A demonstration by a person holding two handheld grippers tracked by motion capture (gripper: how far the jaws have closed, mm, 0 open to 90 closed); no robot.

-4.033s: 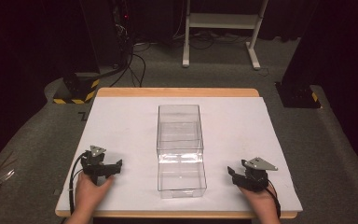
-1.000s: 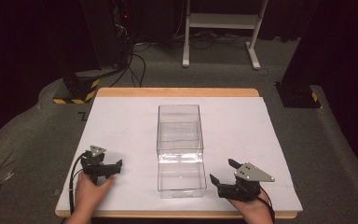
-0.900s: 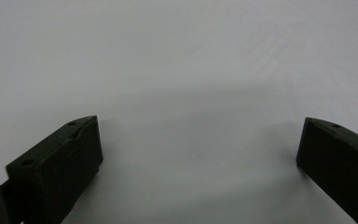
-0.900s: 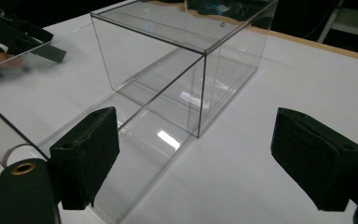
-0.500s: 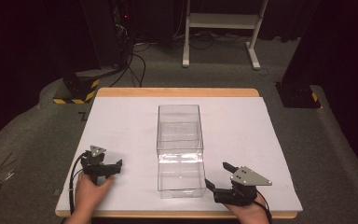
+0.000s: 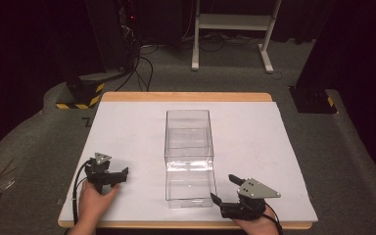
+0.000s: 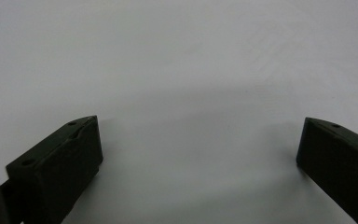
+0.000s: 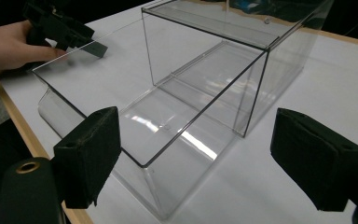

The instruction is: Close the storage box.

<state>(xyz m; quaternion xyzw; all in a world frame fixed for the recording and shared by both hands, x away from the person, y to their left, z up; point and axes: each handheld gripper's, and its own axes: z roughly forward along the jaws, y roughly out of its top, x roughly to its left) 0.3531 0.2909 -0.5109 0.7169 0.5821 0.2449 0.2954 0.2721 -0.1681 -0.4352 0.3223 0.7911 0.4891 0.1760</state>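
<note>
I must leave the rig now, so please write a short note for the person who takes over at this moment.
Left gripper: open, holding nothing, over bare table.
Right gripper: open, holding nothing, pointed at the near right corner of the clear box.
Box: mid-table, its near part tilted open toward the person.
Done: nothing gripped yet.
Left: probably grip the box's near part.

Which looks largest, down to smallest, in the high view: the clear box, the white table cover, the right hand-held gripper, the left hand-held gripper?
1. White table cover.
2. Clear box.
3. Right hand-held gripper and left hand-held gripper: both look alike; the right seems slightly bigger, but it may only be nearer the camera, so I do not rank them.
</note>
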